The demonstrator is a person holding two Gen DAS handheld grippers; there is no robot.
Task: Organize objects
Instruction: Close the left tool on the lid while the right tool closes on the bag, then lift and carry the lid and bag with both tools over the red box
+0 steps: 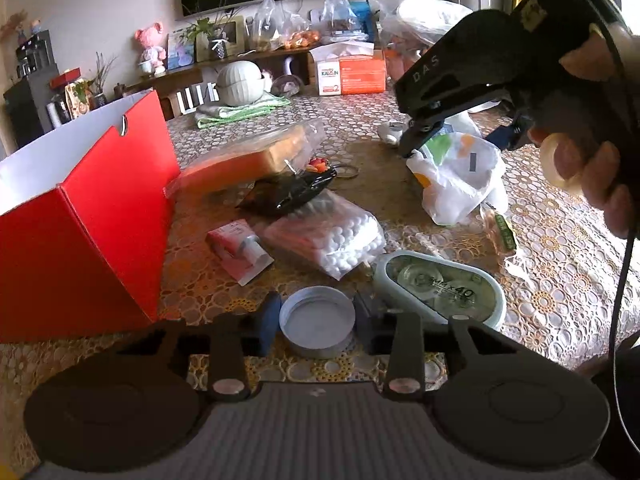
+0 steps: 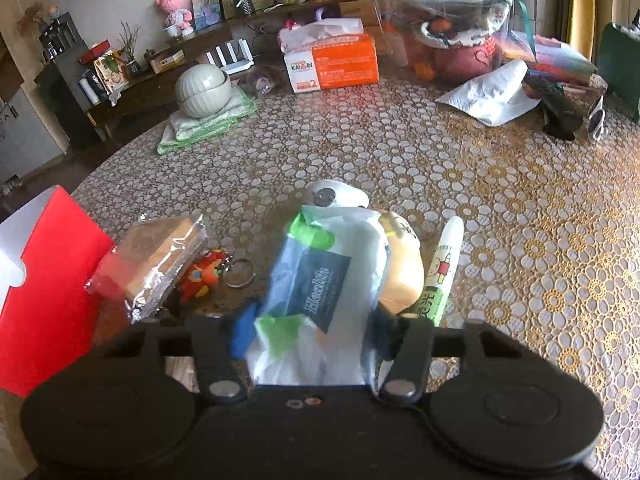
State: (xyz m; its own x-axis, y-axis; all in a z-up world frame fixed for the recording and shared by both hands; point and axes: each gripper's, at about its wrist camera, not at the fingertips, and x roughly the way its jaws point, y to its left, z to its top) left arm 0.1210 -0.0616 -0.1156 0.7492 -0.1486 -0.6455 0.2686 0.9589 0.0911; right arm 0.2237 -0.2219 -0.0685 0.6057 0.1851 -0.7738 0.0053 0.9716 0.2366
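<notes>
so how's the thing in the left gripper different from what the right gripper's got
The left gripper closes on a round lid, shallow, rigid and grey; the right gripper closes on a plastic bag, soft, crumpled and white with green patches and a dark label. The lid sits flat on the patterned tablecloth, open side up; the bag stands bunched up between the fingers. Both are small loose items on the same table near the red box.

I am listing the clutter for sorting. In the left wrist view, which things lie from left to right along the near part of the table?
Red box → pink packet → round metal lid → correction tape dispenser.
</notes>
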